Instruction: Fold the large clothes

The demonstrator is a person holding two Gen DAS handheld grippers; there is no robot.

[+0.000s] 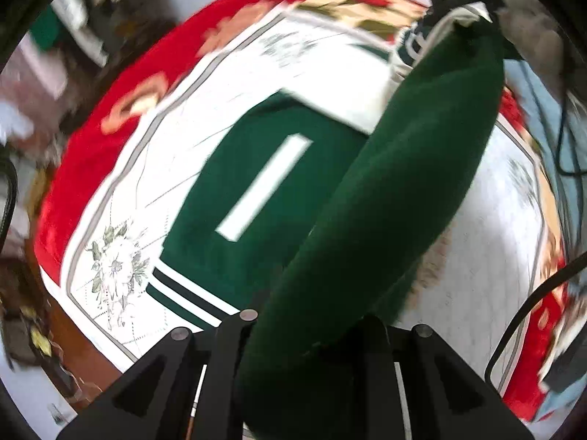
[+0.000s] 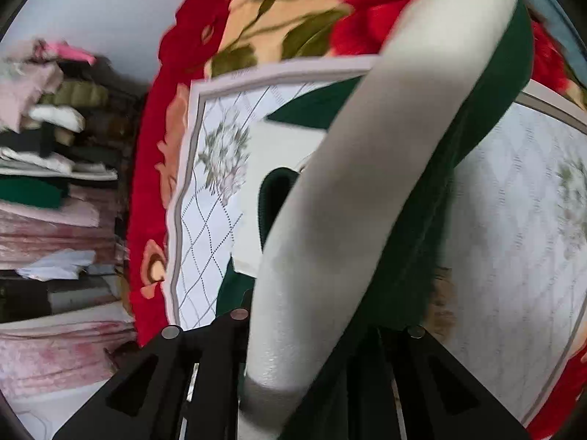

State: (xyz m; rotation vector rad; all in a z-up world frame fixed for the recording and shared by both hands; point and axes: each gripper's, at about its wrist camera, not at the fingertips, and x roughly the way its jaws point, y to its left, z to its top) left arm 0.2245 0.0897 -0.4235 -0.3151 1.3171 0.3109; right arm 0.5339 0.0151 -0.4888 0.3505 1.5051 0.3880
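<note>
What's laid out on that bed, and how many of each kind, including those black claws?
Green-and-white garment: 1
White floral cloth: 1
Red flowered blanket: 1
Hand-held grippers: 2, the left hand-held gripper and the right hand-held gripper, each clamped on the garment
Total: 5

The green garment (image 1: pixel 264 190) was soft, matt knit cloth, its lifted fold (image 1: pixel 385 220) fuzzy; in the right wrist view its white part (image 2: pixel 348 190) looked smooth and dull. The red floral blanket (image 1: pixel 91 154) looked plush. The white cover (image 2: pixel 205 227) was quilted, stitched cloth. Each hand-held gripper (image 1: pixel 308 330) (image 2: pixel 326 330) was matt black plastic.
</note>
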